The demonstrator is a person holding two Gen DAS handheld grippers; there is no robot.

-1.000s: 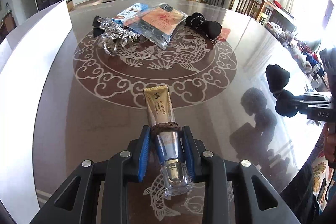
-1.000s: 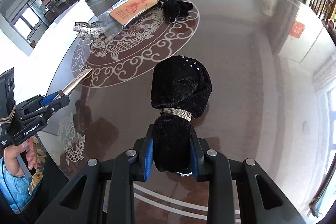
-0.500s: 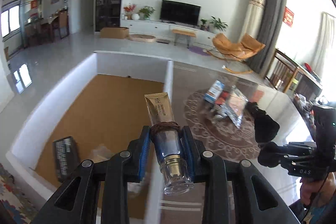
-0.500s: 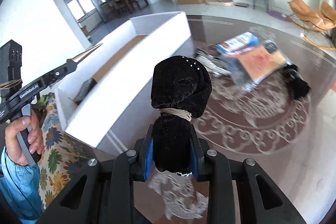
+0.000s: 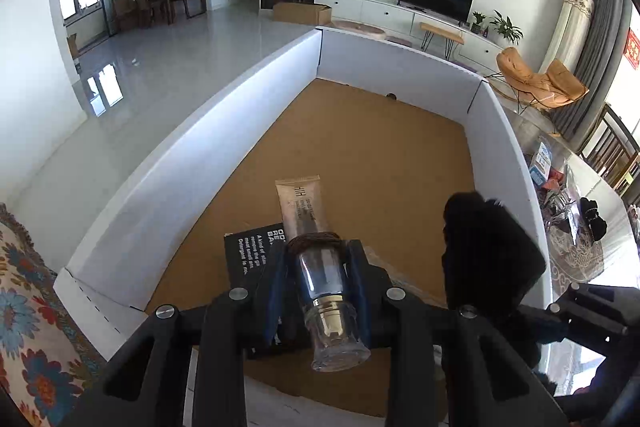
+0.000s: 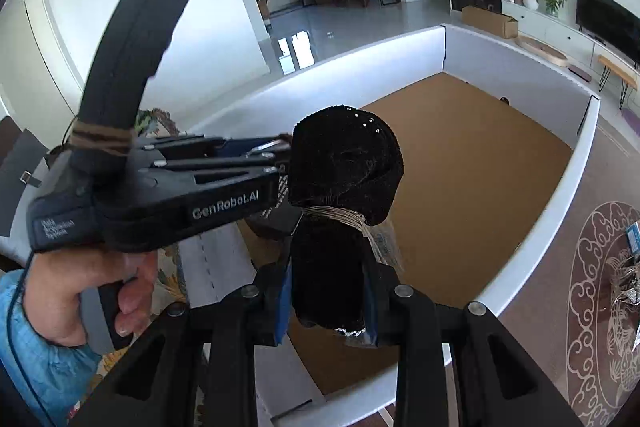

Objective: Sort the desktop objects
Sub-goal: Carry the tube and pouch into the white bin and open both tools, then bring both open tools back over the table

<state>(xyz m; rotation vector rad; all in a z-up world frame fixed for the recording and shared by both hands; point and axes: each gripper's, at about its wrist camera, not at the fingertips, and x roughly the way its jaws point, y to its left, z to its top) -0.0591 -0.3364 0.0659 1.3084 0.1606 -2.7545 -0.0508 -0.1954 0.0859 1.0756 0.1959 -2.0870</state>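
My left gripper (image 5: 320,267) is shut on a beige cream tube (image 5: 304,211) with a clear cap, gripped at the neck. It hangs over the brown floor of a white-walled box (image 5: 180,155). My right gripper (image 6: 328,279) is shut on a black cloth bundle (image 6: 344,163) tied with pale thread, held over the near end of the same box (image 6: 540,211). In the left wrist view that bundle (image 5: 488,251) sits just right of the tube. From the right wrist view, the left gripper (image 6: 276,157) reaches in from the left, held by a hand (image 6: 80,287).
A black printed packet (image 5: 248,251) and a clear wrapper (image 6: 384,239) lie on the box floor under the grippers. On the patterned table (image 6: 600,267) to the right lie several packets (image 5: 560,183) and another black bundle (image 5: 592,223). A floral cloth (image 5: 24,307) lies left of the box.
Both grippers have swung left from above the patterned table to above the box, each rolling as it went. The tube and the black bundle stayed gripped throughout.
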